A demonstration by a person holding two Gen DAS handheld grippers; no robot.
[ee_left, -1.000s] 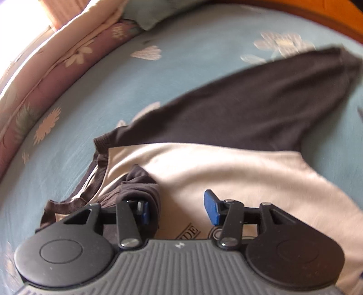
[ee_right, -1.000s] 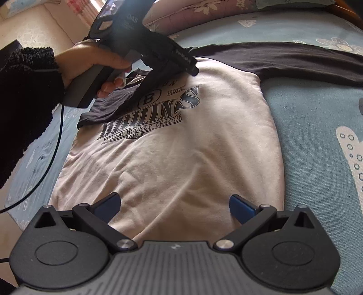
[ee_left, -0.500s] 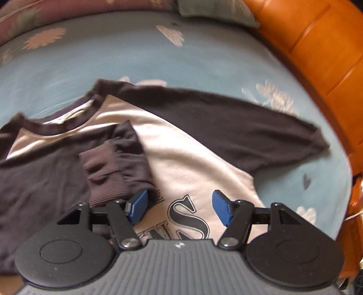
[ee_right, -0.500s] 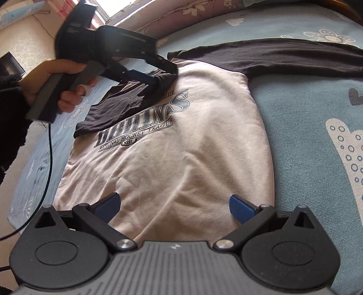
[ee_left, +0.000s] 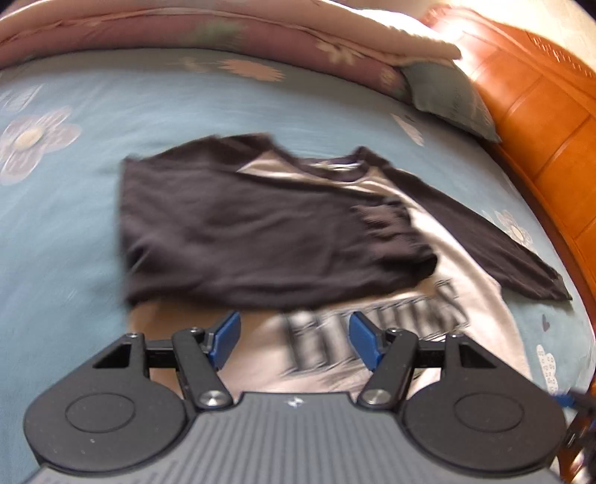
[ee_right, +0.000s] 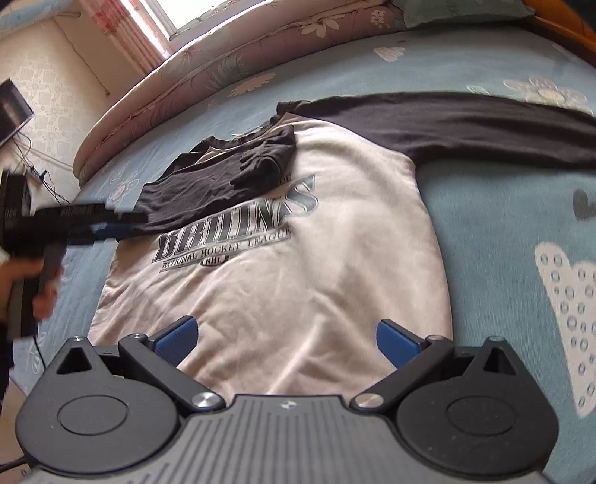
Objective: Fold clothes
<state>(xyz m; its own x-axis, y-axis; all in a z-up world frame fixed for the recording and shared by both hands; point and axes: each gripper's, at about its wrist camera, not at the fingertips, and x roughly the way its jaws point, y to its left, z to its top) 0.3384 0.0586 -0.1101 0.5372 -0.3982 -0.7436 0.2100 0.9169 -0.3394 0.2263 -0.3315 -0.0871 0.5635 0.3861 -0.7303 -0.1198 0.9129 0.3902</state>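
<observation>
A cream sweatshirt [ee_right: 298,283] with black sleeves and a printed logo lies flat on the bed. Its left sleeve [ee_left: 260,231] is folded across the chest, cuff [ee_right: 260,167] bunched near the collar. The other sleeve [ee_right: 465,126] stretches straight out to the right. My left gripper [ee_left: 294,335] is open, empty, hovering at the shirt's left side just short of the folded sleeve; in the right wrist view my left gripper [ee_right: 111,223] appears at the left, held by a hand. My right gripper [ee_right: 287,338] is open above the shirt's hem, holding nothing.
The bed has a light blue sheet [ee_right: 503,231] with flower prints. A folded pink floral quilt [ee_left: 223,33] and a grey-green pillow [ee_left: 447,93] lie along the far side. An orange wooden headboard [ee_left: 540,111] borders the right. A window [ee_right: 186,15] is beyond.
My left gripper let go of the sleeve cuff on the chest and pulled back to the shirt's left side. The right gripper stayed open near the hem.
</observation>
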